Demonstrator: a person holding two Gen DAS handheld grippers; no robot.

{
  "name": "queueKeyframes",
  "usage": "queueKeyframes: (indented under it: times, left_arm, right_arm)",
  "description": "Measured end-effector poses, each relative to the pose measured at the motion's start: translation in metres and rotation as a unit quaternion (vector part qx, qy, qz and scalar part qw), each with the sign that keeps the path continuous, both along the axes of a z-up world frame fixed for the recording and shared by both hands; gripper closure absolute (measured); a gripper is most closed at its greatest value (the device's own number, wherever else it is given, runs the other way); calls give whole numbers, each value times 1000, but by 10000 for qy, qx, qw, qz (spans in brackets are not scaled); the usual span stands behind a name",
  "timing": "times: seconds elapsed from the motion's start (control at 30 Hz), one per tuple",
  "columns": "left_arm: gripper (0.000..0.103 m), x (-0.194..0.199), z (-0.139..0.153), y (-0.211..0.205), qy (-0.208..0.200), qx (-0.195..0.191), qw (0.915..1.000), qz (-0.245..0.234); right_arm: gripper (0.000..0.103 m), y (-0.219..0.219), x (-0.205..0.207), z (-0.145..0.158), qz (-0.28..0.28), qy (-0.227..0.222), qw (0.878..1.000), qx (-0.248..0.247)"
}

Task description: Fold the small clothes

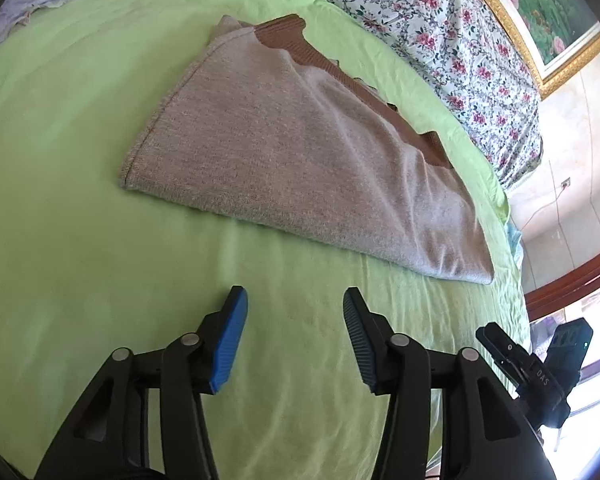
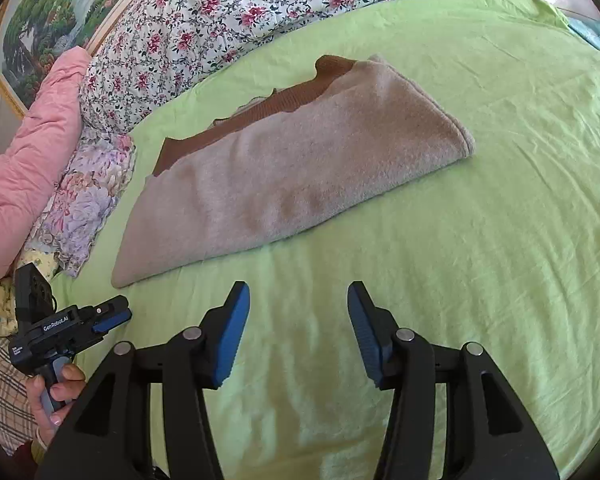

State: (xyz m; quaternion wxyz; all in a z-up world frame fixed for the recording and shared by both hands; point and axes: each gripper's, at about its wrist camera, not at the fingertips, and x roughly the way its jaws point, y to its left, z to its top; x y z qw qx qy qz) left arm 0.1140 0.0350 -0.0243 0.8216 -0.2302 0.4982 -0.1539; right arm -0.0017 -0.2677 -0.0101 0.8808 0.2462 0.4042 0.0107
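Sweater (image 1: 300,152) lies folded in a long strip on the green sheet (image 1: 80,220), brown trim along its far edge, likely one cross-fold left, with left hand-held gripper (image 1: 296,332) and right hand-held gripper (image 2: 299,328) both released, empty, near it.

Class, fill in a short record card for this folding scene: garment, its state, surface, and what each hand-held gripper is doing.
garment: grey knit garment with a brown ribbed edge
state: folded flat, brown edge showing on the far side
surface: green sheet
left hand-held gripper: open, holds nothing, short of the garment
right hand-held gripper: open, holds nothing, short of the garment
background: floral bedding
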Motion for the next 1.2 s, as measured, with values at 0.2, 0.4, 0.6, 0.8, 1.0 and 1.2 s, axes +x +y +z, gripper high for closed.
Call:
queueKeyframes:
  times: [0.2, 0.4, 0.6, 0.8, 1.0, 1.2]
  left_arm:
    - [50, 18, -9, 8, 109, -230, 9989, 405]
    - [48, 43, -15, 22, 129, -641, 9929, 999]
    - [49, 67, -18, 26, 1, -660, 9888, 1337]
    - [66, 86, -9, 23, -114, -45, 9884, 1515]
    - [92, 88, 3, 19, -376, 317, 9884, 1435]
    - [95, 80, 50, -22, -1192, 751, 9862, 872]
  right_arm:
    - [50, 2, 2, -2, 39, -19, 10000, 69]
    - [50, 2, 3, -2, 59, -49, 9998, 164]
    - [50, 1, 8, -3, 118, -70, 9996, 247]
    - [50, -6, 20, -3, 123, -21, 9994, 327]
    - [50, -19, 35, 1, 76, -105, 9989, 442]
    - [50, -39, 46, 7, 37, -252, 9982, 545]
